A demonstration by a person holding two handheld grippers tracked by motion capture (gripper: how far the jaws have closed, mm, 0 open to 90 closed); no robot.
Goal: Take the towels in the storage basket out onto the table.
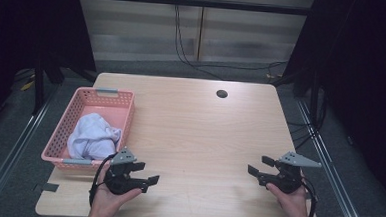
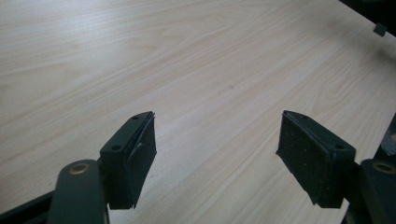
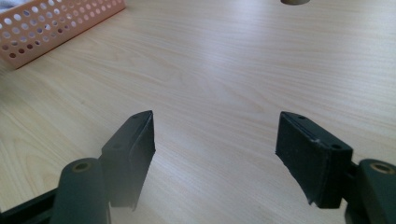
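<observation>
Both jaws spread wide, gripping nothing: left hand-held gripper, right hand-held gripper. White cloth in pink basket, just beyond left one, well apart from right.

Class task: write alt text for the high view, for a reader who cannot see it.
A person's hands hold the open left claw and right claw low over a wooden table. A pink basket at the left holds a crumpled white cloth.

high view: overhead, facing forward-down, far | gripper views: low, close over table, facing inward | shared: bare wood centre, pink basket edge
</observation>
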